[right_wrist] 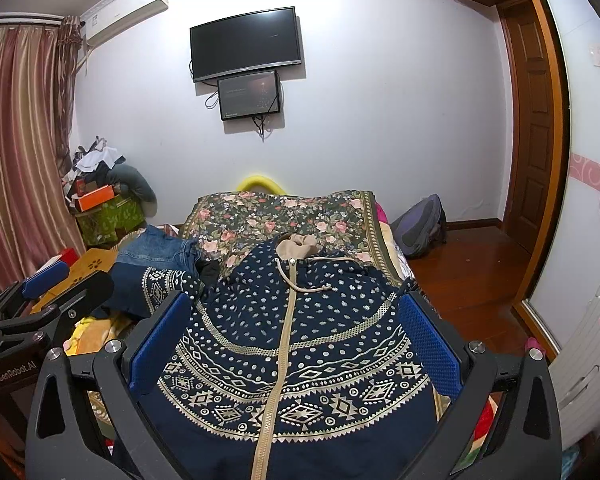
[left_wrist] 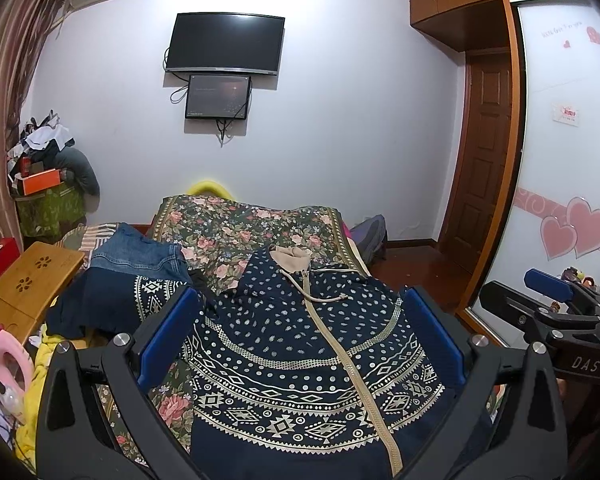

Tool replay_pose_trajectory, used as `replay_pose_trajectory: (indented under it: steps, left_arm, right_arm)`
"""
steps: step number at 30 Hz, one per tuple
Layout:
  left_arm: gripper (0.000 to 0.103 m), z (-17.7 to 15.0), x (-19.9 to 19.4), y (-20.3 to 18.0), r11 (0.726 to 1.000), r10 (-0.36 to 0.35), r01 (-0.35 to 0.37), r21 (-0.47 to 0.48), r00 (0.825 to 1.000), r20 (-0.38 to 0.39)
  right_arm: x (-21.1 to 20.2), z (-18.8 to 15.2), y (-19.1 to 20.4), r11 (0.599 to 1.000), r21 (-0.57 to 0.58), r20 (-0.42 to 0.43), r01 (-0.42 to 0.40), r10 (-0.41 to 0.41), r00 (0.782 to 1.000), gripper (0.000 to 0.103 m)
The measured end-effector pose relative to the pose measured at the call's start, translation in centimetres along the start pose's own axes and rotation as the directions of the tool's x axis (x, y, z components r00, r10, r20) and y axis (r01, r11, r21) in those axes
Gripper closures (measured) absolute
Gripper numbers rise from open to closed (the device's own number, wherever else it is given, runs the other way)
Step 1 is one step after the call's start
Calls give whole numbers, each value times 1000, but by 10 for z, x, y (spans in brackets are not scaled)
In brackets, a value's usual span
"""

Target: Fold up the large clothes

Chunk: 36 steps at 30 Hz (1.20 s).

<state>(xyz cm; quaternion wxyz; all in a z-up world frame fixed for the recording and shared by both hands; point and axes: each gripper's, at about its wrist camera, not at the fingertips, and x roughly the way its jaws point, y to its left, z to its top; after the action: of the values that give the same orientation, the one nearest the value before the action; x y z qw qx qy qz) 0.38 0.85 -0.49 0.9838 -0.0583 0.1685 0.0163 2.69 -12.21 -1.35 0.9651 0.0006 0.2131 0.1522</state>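
Blue pads of my left gripper point(left_wrist: 300, 344) fill the lower frame, spread wide, nothing between them; right gripper point(right_wrist: 296, 344) likewise wide apart and empty. Both hover above the hoodie, not touching it as far as I can tell.

Navy patterned hoodie point(left_wrist: 300, 340) lies face up, zipped, centre to lower centre of both views, hood end toward the far wall, one sleeve thrown out to the left. I judge it soft and limp, moderately heavy for cloth; the zipper point(right_wrist: 280, 352) gives a stiffer centre line. Drawstring point(right_wrist: 300, 284) is loose and could snag. Best holds, I think: a sleeve cuff or shoulder seam, pinching both layers.

Floral bedspread point(left_wrist: 228, 224) beneath is quilted and soft; cloth may drag on it. Folded jeans point(left_wrist: 140, 248) at centre left. Wooden tray table point(left_wrist: 32, 280) far left. Television point(left_wrist: 224, 44) on the wall, upper centre; wardrobe door point(left_wrist: 568, 140) right.
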Motion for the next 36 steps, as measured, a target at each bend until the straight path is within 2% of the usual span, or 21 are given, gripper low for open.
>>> replay_pose_trajectory:
  steps: [36]
  left_arm:
    - [0, -5, 8, 3, 1000, 5, -5, -8, 1000, -8]
  right_arm:
    - [2, -1, 1, 1000, -4, -7, 2, -2, 1000, 0]
